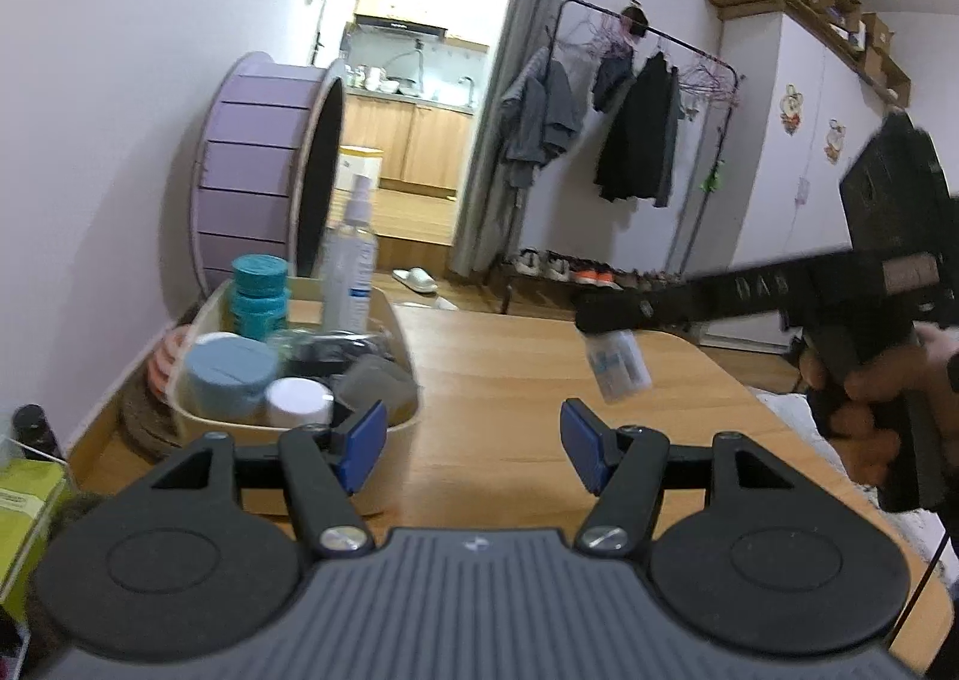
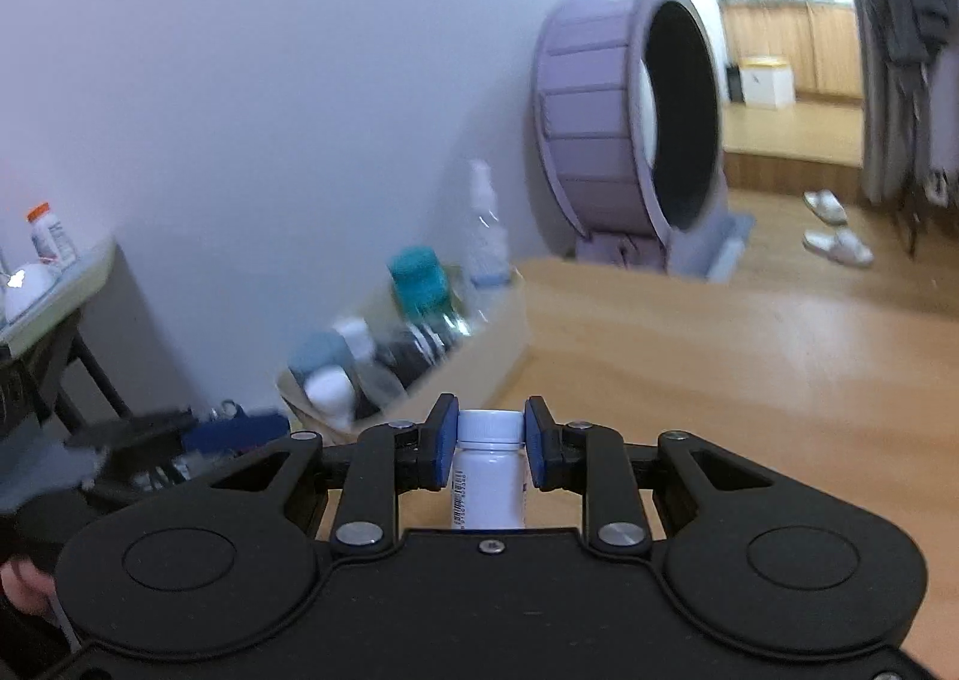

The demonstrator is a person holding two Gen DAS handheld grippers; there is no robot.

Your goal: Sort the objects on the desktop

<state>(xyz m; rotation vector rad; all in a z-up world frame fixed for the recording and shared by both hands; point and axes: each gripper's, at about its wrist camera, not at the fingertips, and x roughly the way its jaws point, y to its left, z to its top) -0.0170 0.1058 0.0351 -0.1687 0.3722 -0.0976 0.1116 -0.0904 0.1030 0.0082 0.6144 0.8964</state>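
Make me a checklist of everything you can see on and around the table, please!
Surface: wooden table, mostly bare beyond the bin.
Job's things: small white bottle held above the table; beige bin holds a spray bottle, teal jars, a white-lidded jar and other blurred items.
Clutter: green box at the table's left end.
Grippers: left gripper jaws wide apart, nothing between them; right gripper jaws closed on the bottle's cap.
Cables: nothing seen.
Surroundings: purple wheel, clothes rack, slippers, kitchen doorway.
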